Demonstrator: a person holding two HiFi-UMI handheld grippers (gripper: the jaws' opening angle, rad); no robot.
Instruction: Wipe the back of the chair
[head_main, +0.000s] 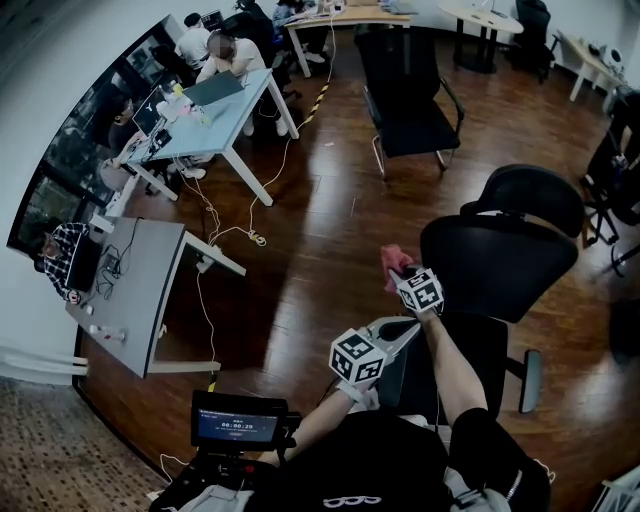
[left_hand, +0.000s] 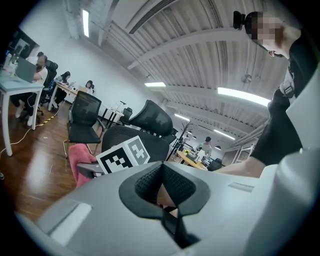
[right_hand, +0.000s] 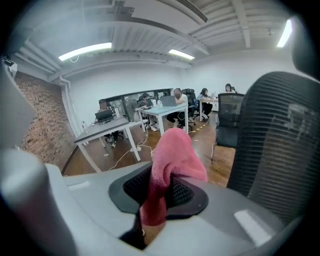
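One black mesh chair back (head_main: 497, 262)

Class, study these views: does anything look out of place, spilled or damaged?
Nothing is spilled or broken. The only untidy thing: loose cables trailing over the floor by the desks. The cloth sits clamped in the right gripper.

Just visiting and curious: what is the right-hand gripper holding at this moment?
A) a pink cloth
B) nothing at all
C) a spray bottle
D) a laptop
A: the right gripper has its jaws shut on a pink cloth, which sticks up from between them beside the black mesh chair back.
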